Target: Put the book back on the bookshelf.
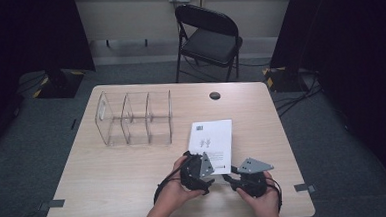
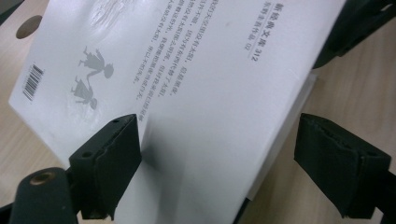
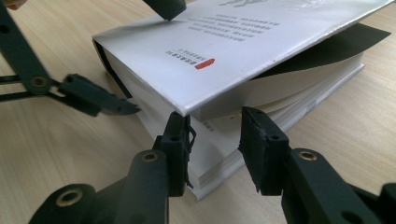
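Left tool wide open, jaws straddling white book at near tabletop edge. Right tool jaws parted at book's corner, front cover lifted. Clear divider rack well apart, left

Light wood table on grey carpet. Clear plastic rack with three slots stands left of centre. White book lies flat near middle, just right of rack. Left gripper at book's near edge, touching it; right gripper just beside, near book's near right corner. Jaw state unclear from above. Round dark hole near far edge. Black folding chair behind table.
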Demonstrator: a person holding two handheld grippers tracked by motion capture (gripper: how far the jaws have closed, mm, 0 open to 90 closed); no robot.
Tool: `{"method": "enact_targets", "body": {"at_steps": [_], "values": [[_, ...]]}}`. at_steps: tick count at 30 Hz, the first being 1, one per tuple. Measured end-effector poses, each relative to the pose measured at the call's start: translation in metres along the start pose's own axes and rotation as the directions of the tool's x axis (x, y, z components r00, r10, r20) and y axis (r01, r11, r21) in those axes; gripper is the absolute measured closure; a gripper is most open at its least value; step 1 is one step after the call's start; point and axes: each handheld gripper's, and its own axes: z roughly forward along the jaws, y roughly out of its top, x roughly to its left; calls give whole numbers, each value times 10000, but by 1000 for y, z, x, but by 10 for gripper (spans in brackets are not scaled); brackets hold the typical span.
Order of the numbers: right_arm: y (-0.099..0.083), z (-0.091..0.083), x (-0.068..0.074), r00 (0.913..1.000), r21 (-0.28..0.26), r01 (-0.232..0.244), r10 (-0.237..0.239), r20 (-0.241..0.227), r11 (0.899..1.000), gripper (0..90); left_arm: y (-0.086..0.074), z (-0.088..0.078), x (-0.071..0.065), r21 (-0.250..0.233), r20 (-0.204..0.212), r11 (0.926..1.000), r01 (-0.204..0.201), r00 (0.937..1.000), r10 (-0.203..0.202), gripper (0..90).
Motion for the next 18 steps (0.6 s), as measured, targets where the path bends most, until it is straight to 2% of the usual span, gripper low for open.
{"method": "enact_targets", "body": {"at_steps": [6, 9, 11, 12, 15, 16, 17, 18], "values": [[3, -3, 0, 9999, -36, -123, 122, -122, 9999, 632, 4, 3, 3, 86, -3, 9999, 69, 10000, -69, 113], [4, -3, 1, 9999, 26, -66, 67, -146, 10000, 630, 5, 9, 3, 102, 45, 9999, -57, 10000, 57, 63], [4, -3, 0, 9999, 4, -58, 58, -149, 10000, 630, 5, 11, 2, 79, -4, 9999, -73, 10000, 73, 18], [4, -3, 1, 9998, 30, -60, 60, -170, 10000, 630, 5, 15, 1, 67, -222, 10000, -57, 9997, 59, 1], [5, -4, 1, 9999, 87, 12, -11, -148, 10000, 627, 5, 15, 2, 137, -216, 9999, -54, 9998, 57, 0], [5, -4, 1, 9997, -4, -43, 43, -223, 10000, 587, 4, 16, 3, 122, -131, 9999, -16, 9999, 18, 1], [6, -6, 0, 9987, -152, -284, 277, -424, 9995, 585, 3, 17, 4, 64, -205, 10000, 53, 9998, -51, 1], [7, -6, -1, 9983, -169, -388, 380, -433, 9991, 584, 3, 17, 4, 87, -295, 10000, 31, 9996, -28, 0]]}}
